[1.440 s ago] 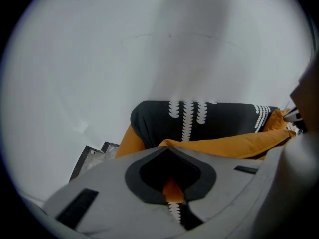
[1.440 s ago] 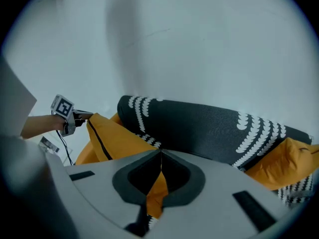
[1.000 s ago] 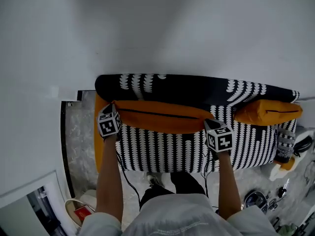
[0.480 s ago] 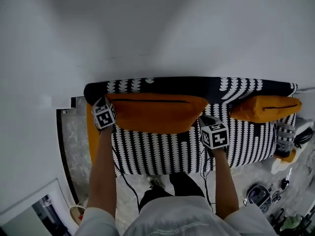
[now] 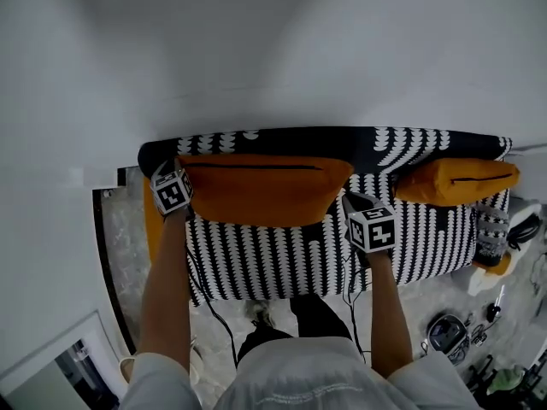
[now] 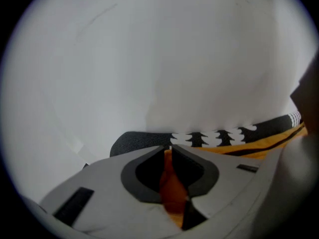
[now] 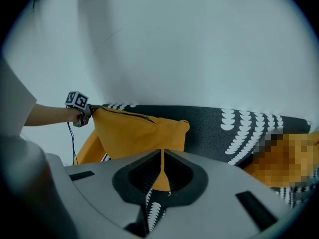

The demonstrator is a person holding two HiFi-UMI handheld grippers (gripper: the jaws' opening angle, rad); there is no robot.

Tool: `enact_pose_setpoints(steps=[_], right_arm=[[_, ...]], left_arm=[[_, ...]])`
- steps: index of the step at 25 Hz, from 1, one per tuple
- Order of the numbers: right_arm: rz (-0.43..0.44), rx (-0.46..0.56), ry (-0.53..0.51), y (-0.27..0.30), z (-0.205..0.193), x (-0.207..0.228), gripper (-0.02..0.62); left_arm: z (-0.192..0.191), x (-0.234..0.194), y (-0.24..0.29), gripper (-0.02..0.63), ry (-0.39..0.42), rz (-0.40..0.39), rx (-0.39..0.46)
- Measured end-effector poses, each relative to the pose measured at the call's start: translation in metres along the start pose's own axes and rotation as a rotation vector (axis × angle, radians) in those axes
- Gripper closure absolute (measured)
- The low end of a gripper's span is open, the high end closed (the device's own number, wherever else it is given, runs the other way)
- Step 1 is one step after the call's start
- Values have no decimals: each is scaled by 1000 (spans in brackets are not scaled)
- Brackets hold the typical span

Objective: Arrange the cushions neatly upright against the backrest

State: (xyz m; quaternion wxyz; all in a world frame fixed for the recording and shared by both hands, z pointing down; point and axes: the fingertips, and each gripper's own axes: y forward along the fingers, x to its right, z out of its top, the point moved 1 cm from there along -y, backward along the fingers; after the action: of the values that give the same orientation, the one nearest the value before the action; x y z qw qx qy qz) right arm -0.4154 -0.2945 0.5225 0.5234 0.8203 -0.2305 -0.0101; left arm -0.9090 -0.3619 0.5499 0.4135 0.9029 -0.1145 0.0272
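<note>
A large orange cushion (image 5: 256, 190) stands along the black-and-white patterned sofa's backrest (image 5: 367, 141). My left gripper (image 5: 173, 182) grips its left top corner. In the left gripper view orange fabric (image 6: 172, 193) fills the gap between the jaws of this gripper (image 6: 170, 149), which are opening. My right gripper (image 5: 352, 205) is shut on the cushion's lower right corner. In the right gripper view a thin fold of orange cloth runs between the tips of this gripper (image 7: 163, 152), with the cushion (image 7: 134, 131) beyond. A second orange cushion (image 5: 457, 182) lies at the sofa's right end.
A white wall (image 5: 282, 49) rises right behind the sofa. An orange panel (image 5: 152, 225) shows at the sofa's left end. Marble floor (image 5: 120, 254) lies to the left. Dark clutter and cables (image 5: 479, 340) sit on the floor at the right.
The large cushion has been tipped up and pushed back against the backrest. Both grippers moved with it toward the wall, the left one further left.
</note>
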Motion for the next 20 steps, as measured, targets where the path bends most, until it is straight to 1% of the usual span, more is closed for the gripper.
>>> enact_pose_setpoints(steps=[2,3,6,8,10,11,14,15,18,20], right_arm=[[-10,21,13,-9,4,3,592],[-16,30,18,-15,5,4,592],[-27,42,19,-30,5,1,592],[-24,54,-1,-39,11,-3,592],[-24,70,-40,-51,17,-8,592],[-27,77,-59,-58,18,-11,592],[-36,100,-89,-80,14,-23,592],[-38,108,-92,-88,13,-29,592],[-25,138,-107,-116,10,-52,592],[-21,158,-129,-139,5,-66,592]], left_arm=[[5,-2,-8,498,-47,4,36],[6,-2,-13,484,-53,5,44],[9,-3,-34,468,-25,18,69],[16,-2,-51,468,-13,-2,116],[17,4,-72,470,7,-55,161],[12,7,-84,485,23,-85,171],[-13,17,-124,565,64,-153,170],[-21,20,-139,578,69,-178,168],[-31,34,-189,595,68,-279,182],[-34,48,-225,597,91,-348,203]])
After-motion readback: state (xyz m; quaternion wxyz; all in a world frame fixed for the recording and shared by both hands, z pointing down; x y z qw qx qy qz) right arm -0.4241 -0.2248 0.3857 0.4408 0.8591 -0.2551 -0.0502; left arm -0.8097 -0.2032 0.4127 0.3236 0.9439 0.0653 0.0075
